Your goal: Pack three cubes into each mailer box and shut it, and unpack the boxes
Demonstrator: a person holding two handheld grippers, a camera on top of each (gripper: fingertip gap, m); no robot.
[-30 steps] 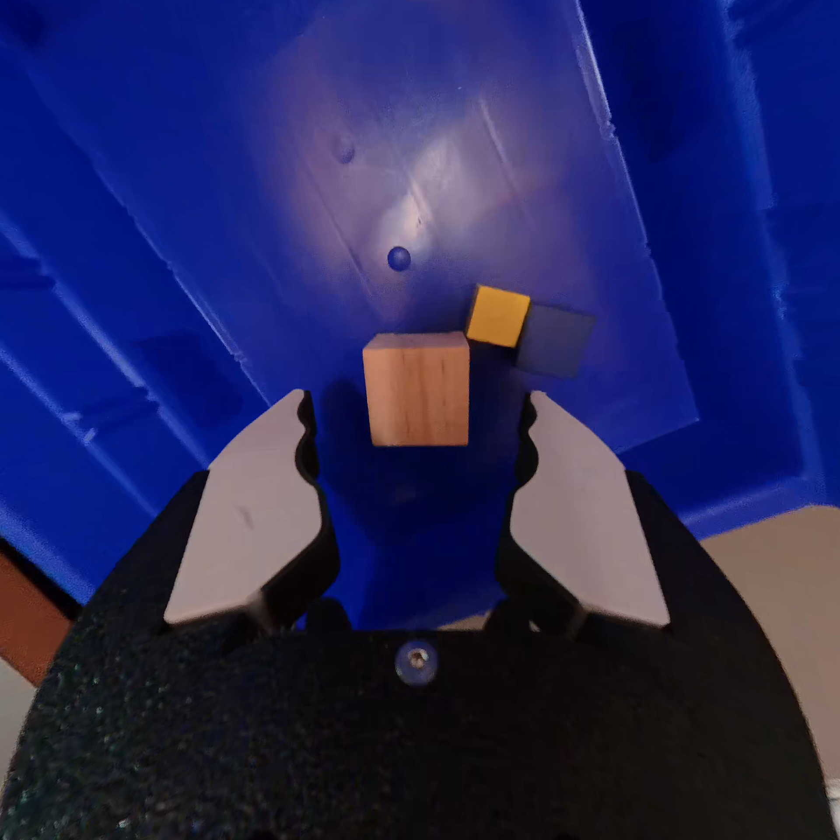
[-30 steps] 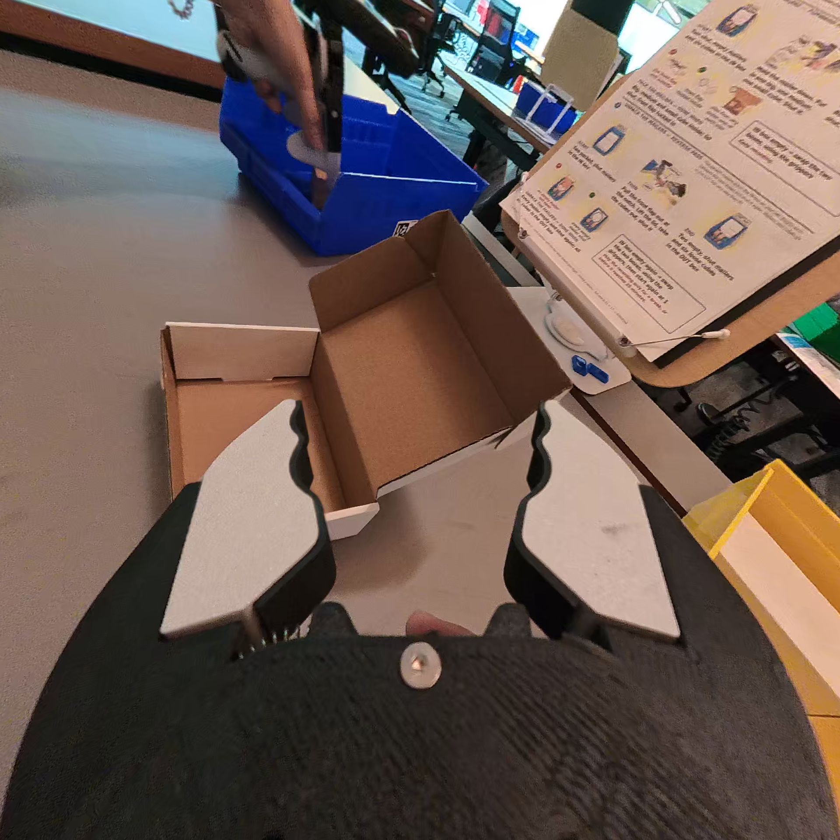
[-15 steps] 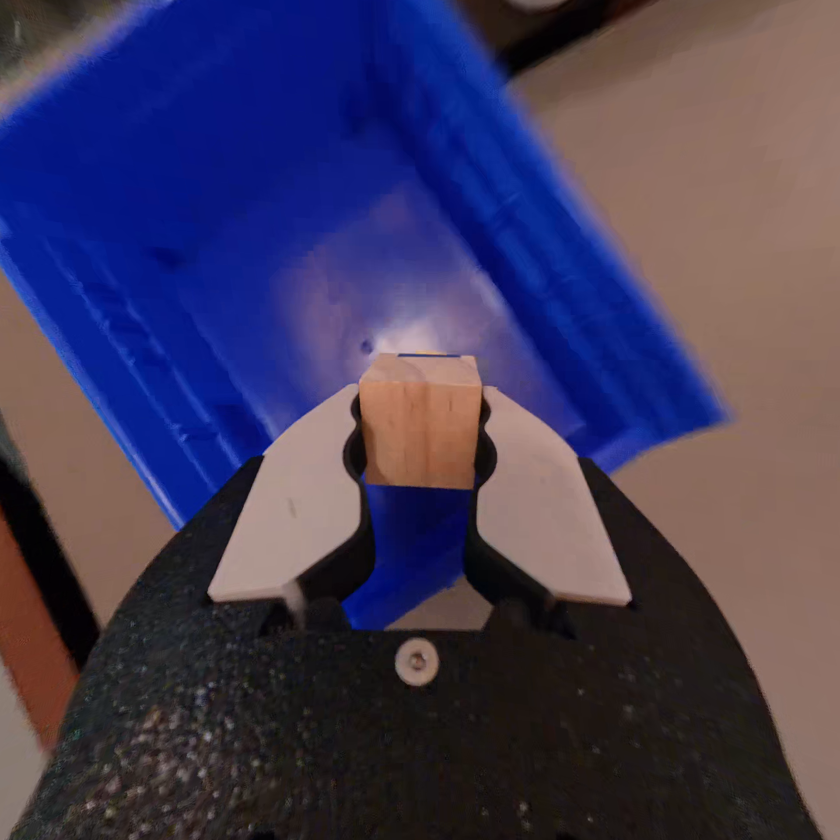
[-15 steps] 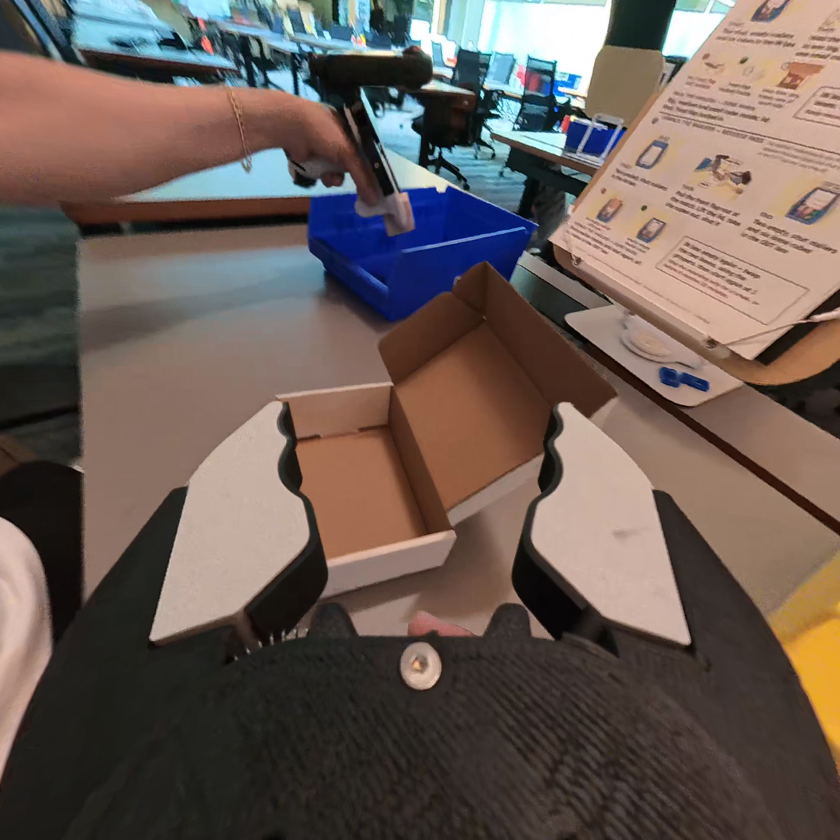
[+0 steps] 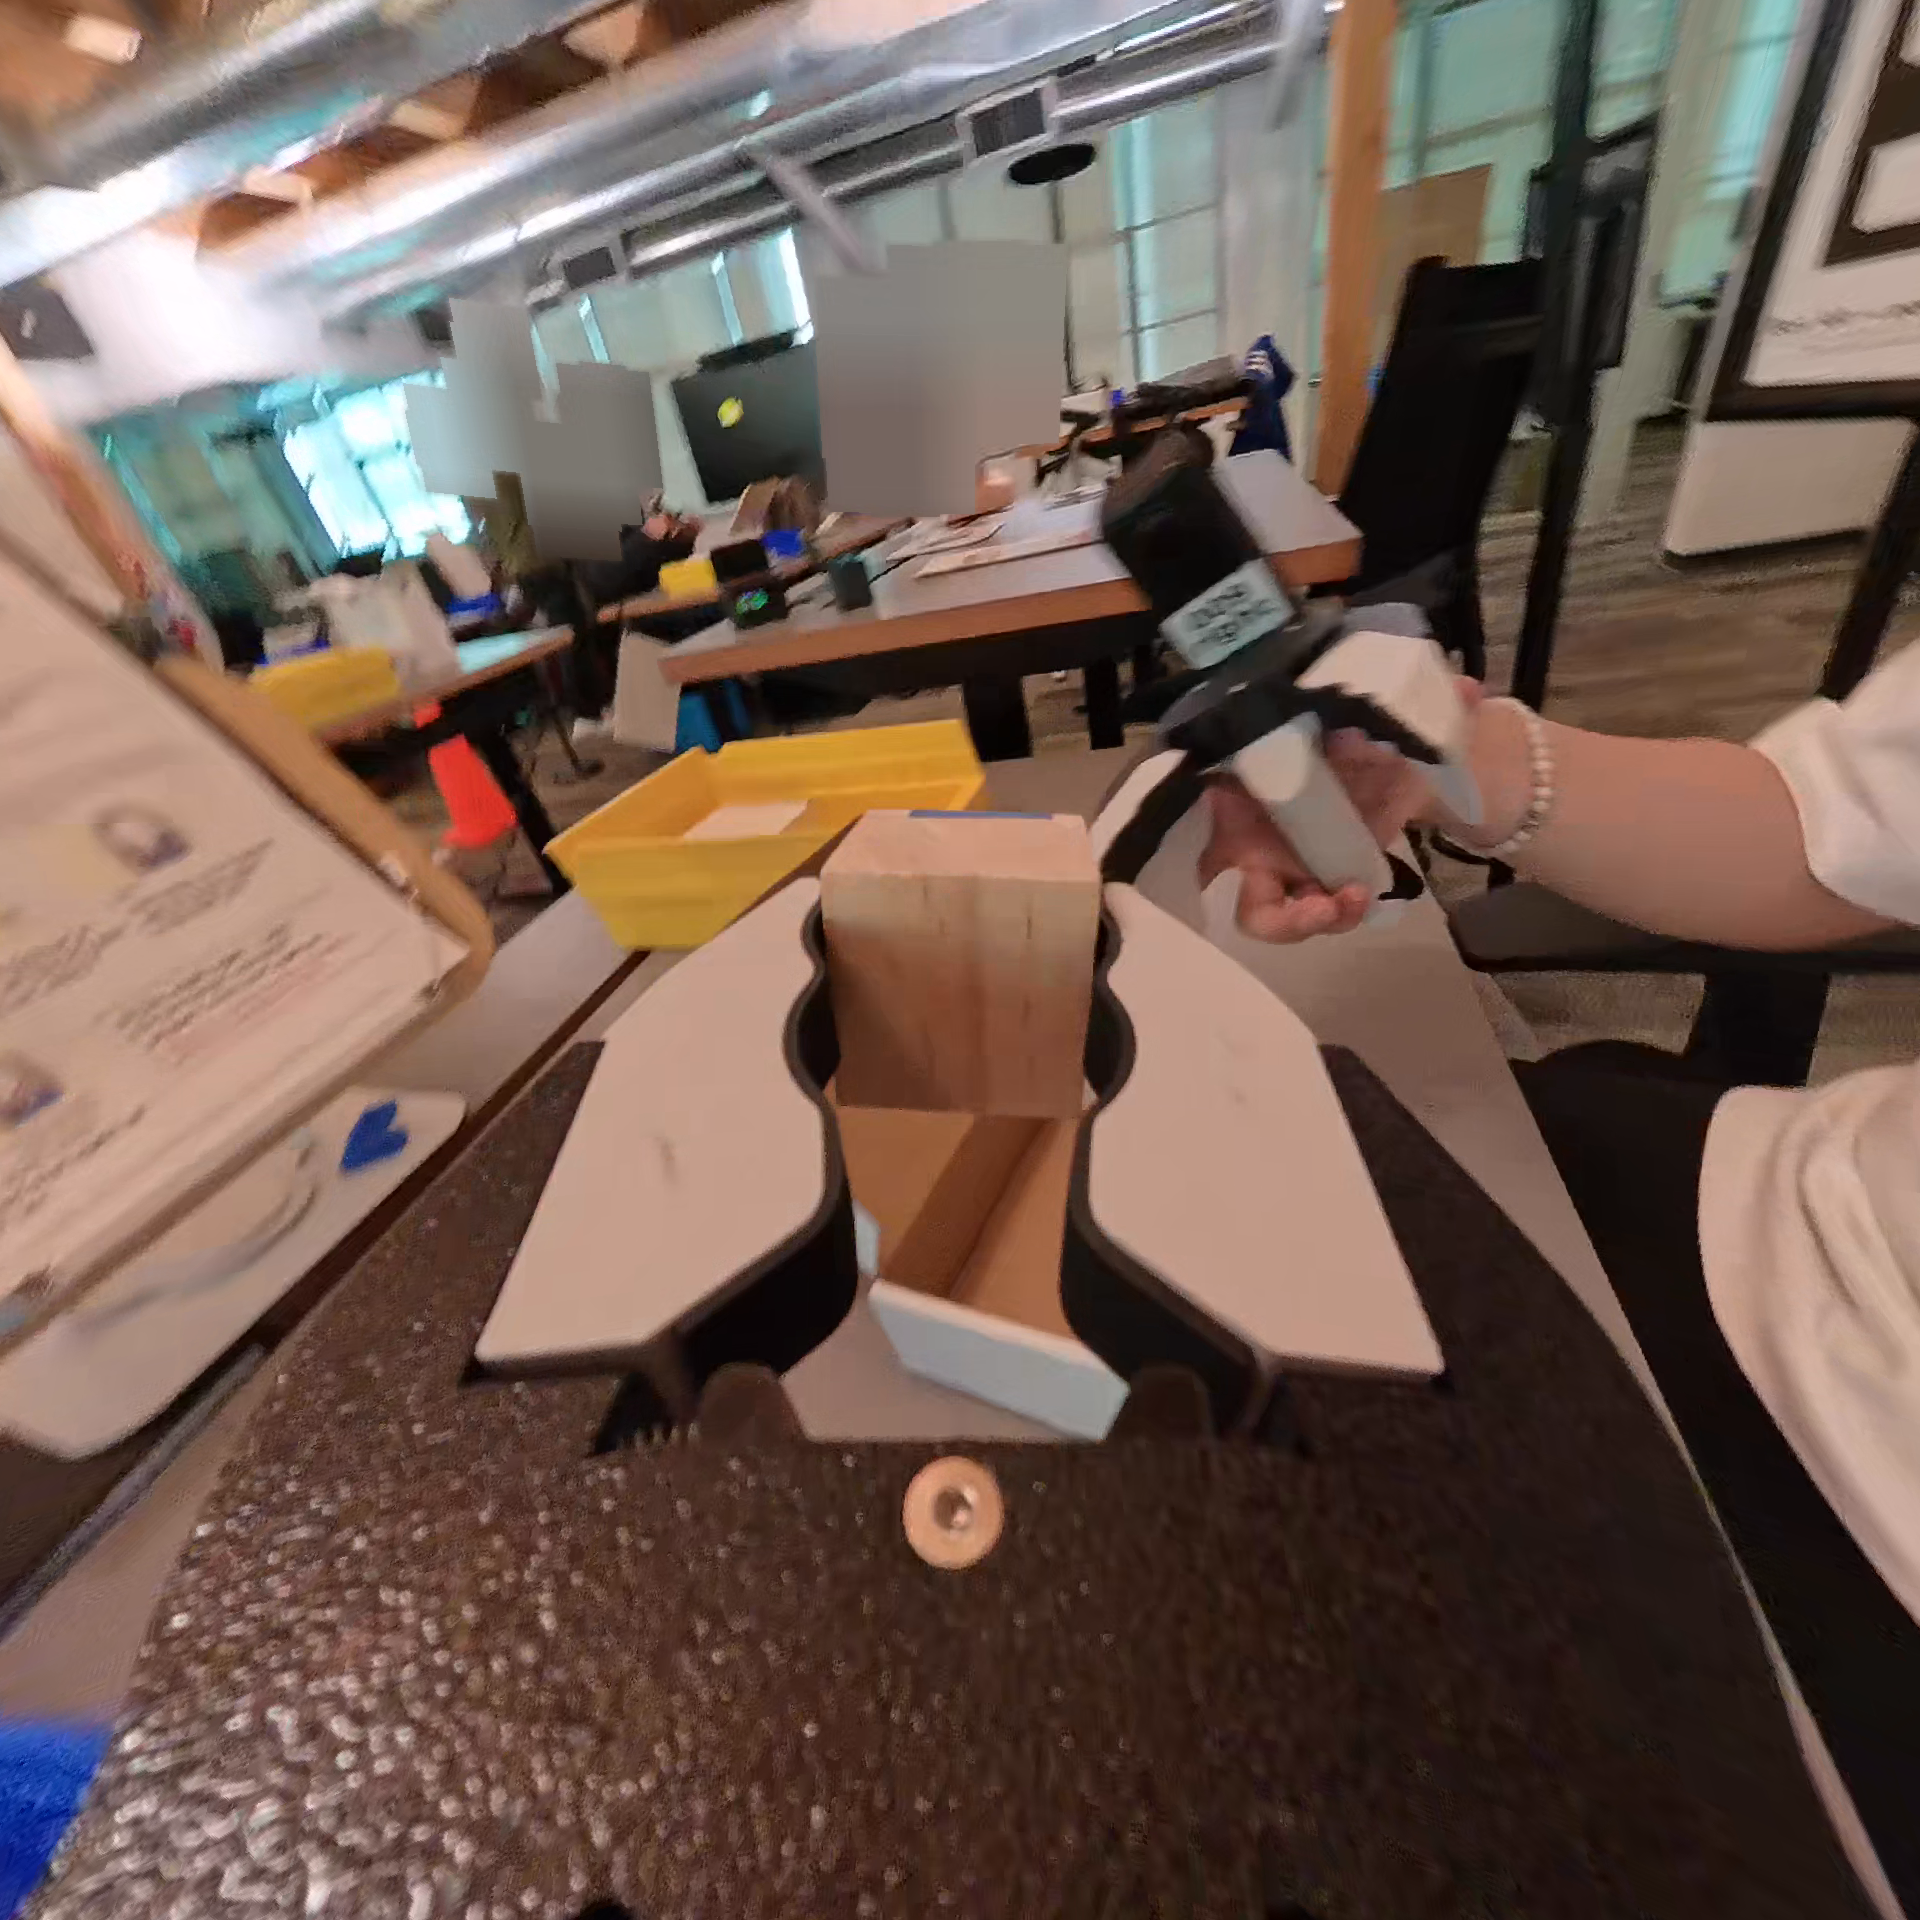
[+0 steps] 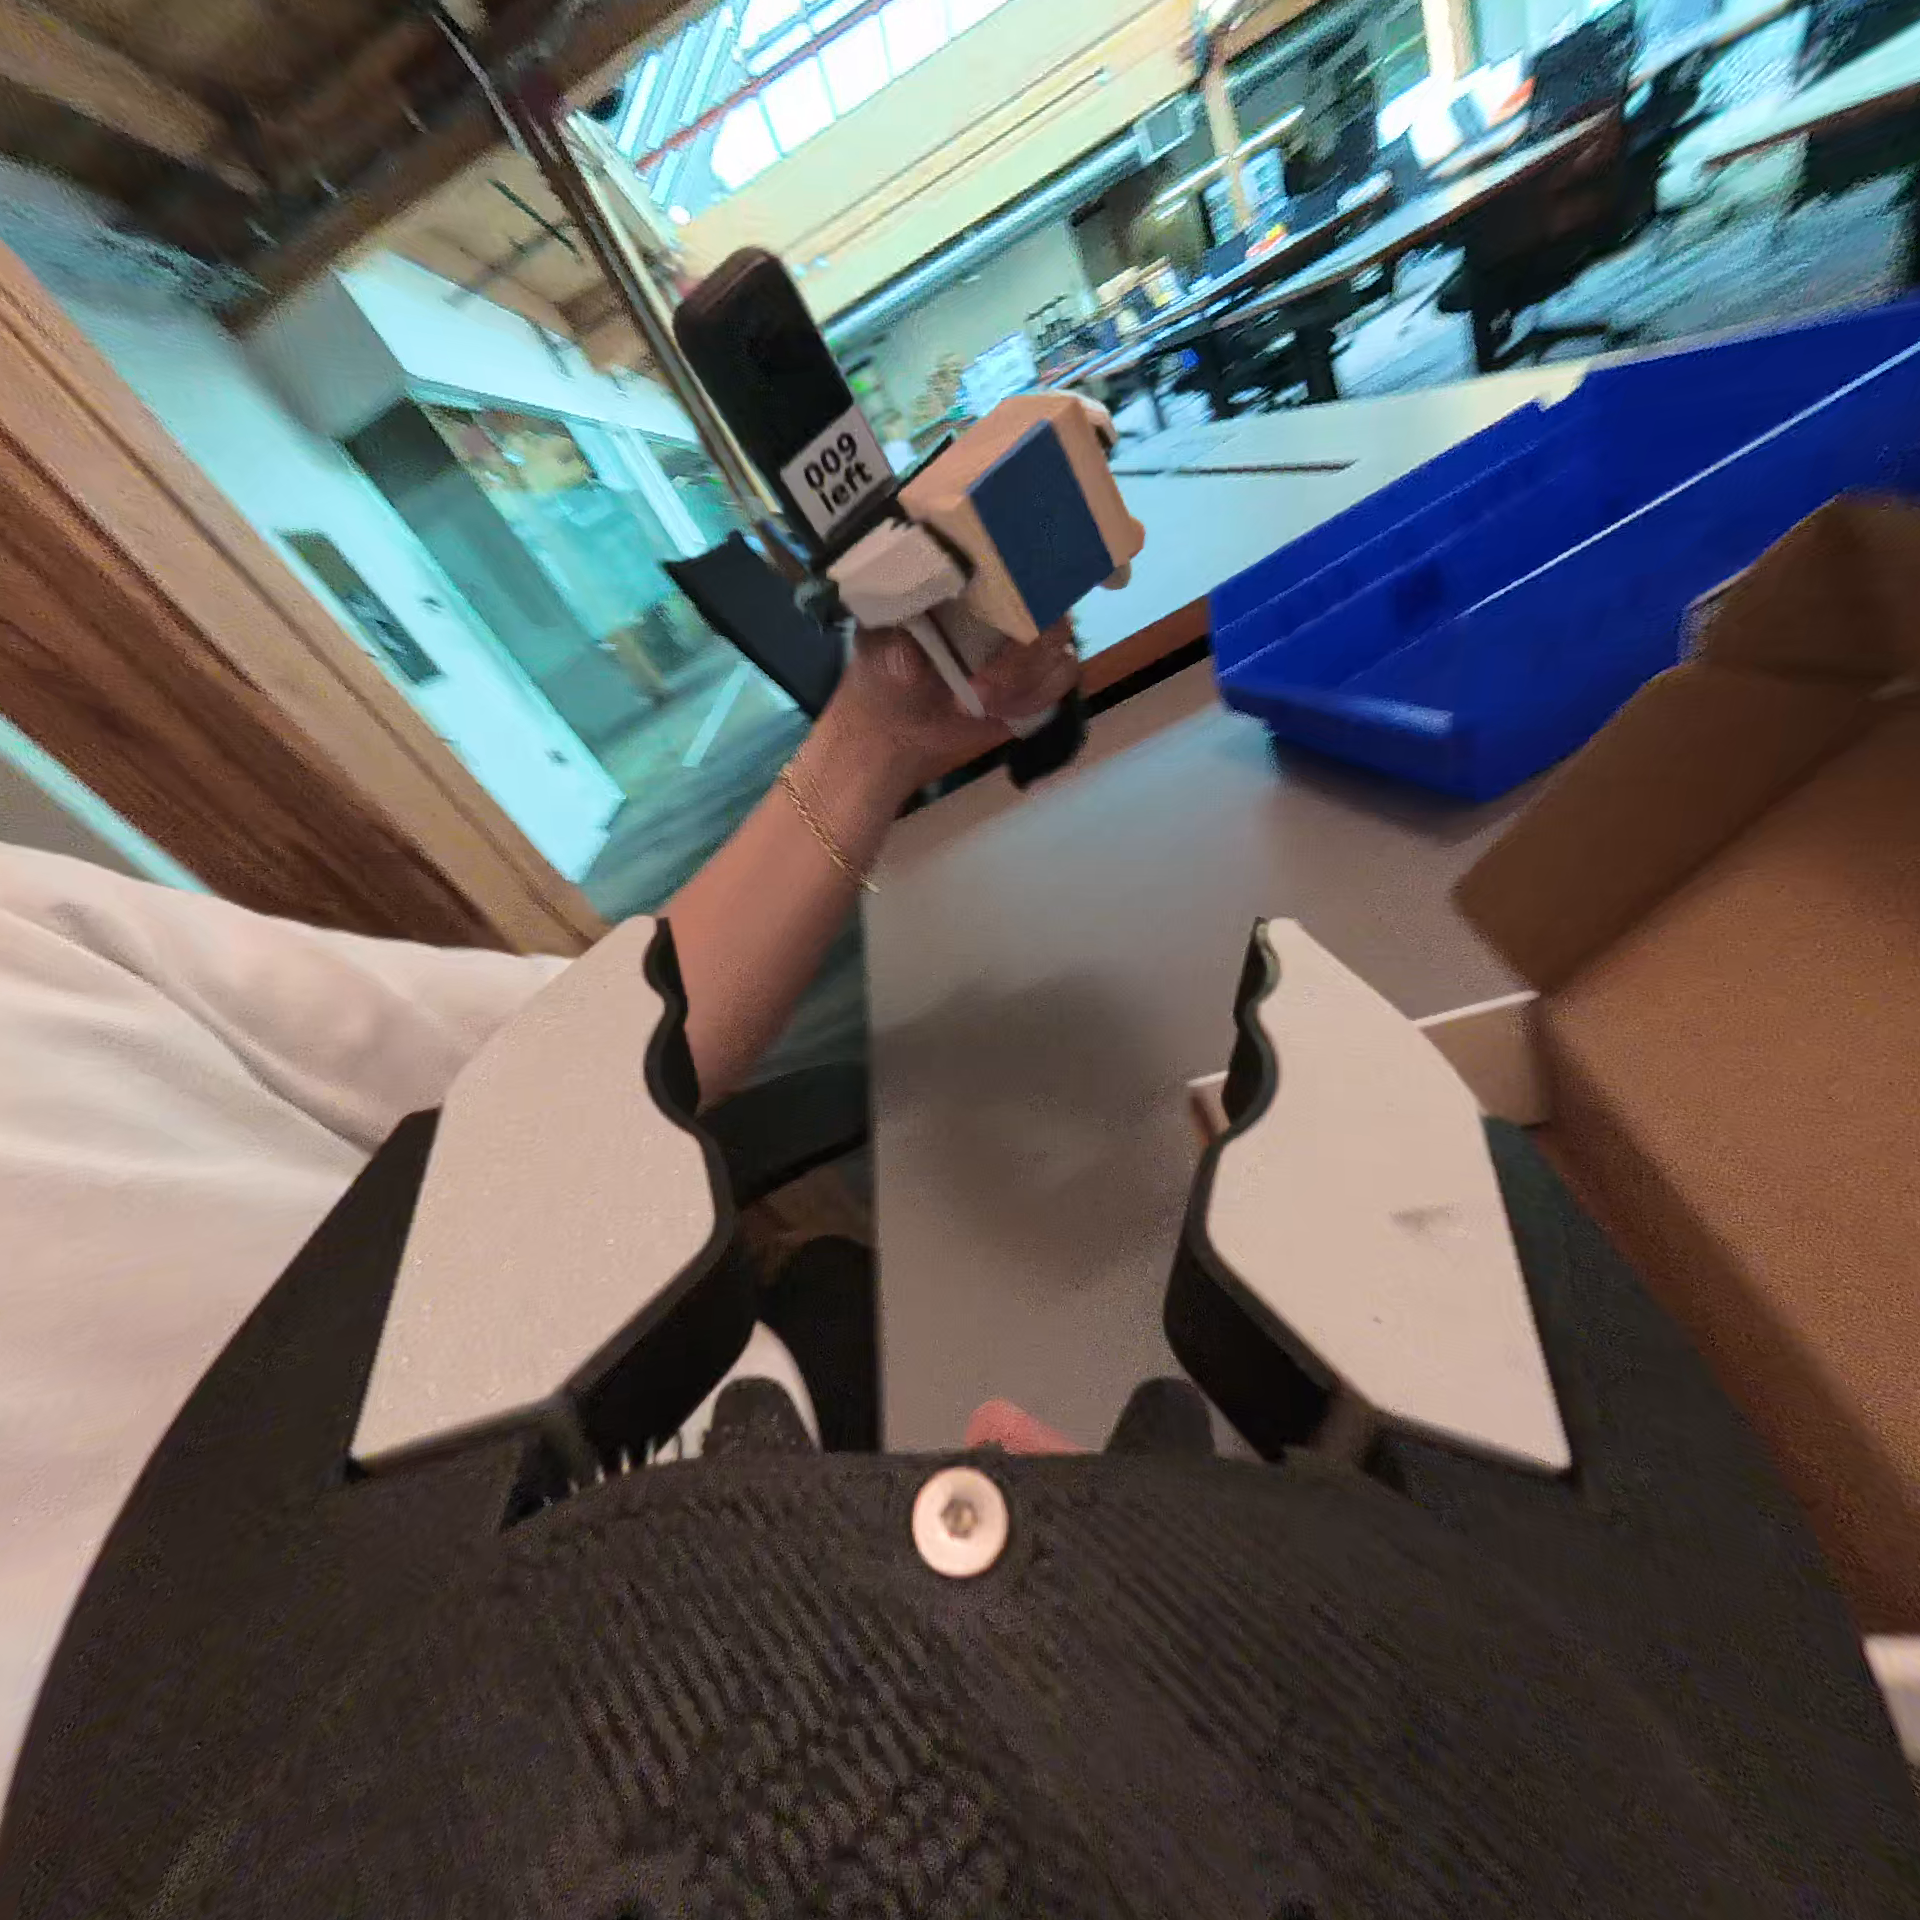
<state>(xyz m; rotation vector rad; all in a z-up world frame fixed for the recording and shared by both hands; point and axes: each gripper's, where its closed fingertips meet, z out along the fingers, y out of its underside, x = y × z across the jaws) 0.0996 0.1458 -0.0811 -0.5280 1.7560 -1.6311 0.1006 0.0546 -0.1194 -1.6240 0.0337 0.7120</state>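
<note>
cube point(image 5: 961, 961) between left hand-held gripper point(image 5: 961, 997) fingers

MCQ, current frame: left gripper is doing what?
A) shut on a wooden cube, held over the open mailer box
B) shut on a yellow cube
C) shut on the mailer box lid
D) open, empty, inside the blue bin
A: in the left wrist view the left gripper is clamped on both sides of the wooden cube, and the open mailer box shows directly below between the fingers.
</note>
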